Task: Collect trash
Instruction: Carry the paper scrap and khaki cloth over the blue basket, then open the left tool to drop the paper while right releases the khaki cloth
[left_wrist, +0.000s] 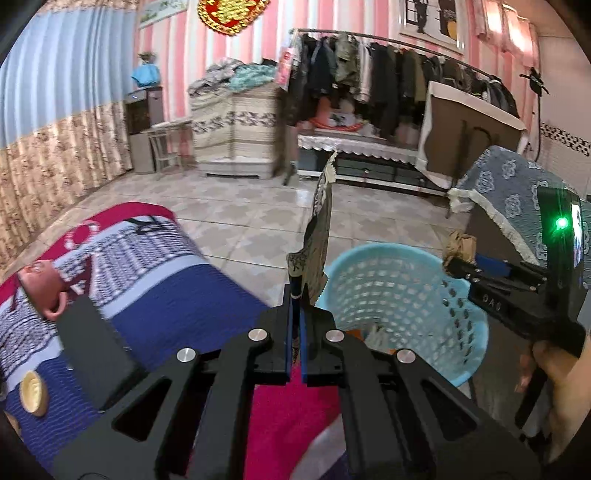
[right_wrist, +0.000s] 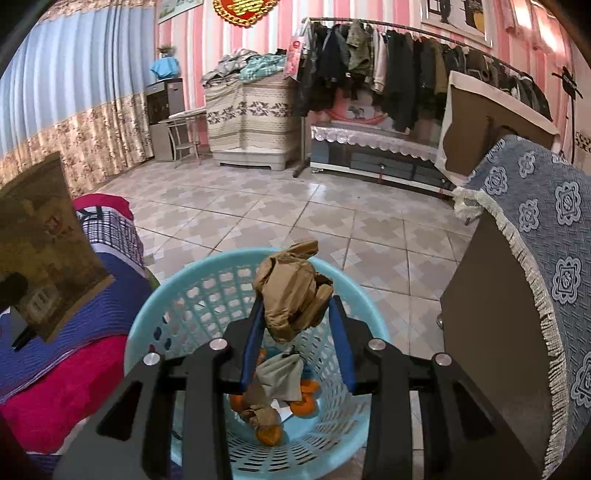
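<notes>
My left gripper (left_wrist: 295, 295) is shut on a flat olive-brown snack wrapper (left_wrist: 319, 229), held upright just left of the light blue perforated basket (left_wrist: 458, 306). The wrapper also shows at the left of the right wrist view (right_wrist: 44, 243). My right gripper (right_wrist: 295, 306) is shut on a crumpled brown paper wad (right_wrist: 291, 291), held right above the basket (right_wrist: 147, 325). It also appears in the left wrist view (left_wrist: 458, 264) with the wad (left_wrist: 458, 243). Orange peels (right_wrist: 303, 402) and more crumpled paper (right_wrist: 280, 376) lie in the basket.
A bed with a red, blue and white striped cover (left_wrist: 177, 280) is on the left, with a pink cup (left_wrist: 40, 288), a black flat object (left_wrist: 92, 350) and a round yellow thing (left_wrist: 33, 391) on it. A cabinet under blue lace cloth (right_wrist: 535, 229) stands right of the basket. Tiled floor (right_wrist: 295, 214) lies beyond.
</notes>
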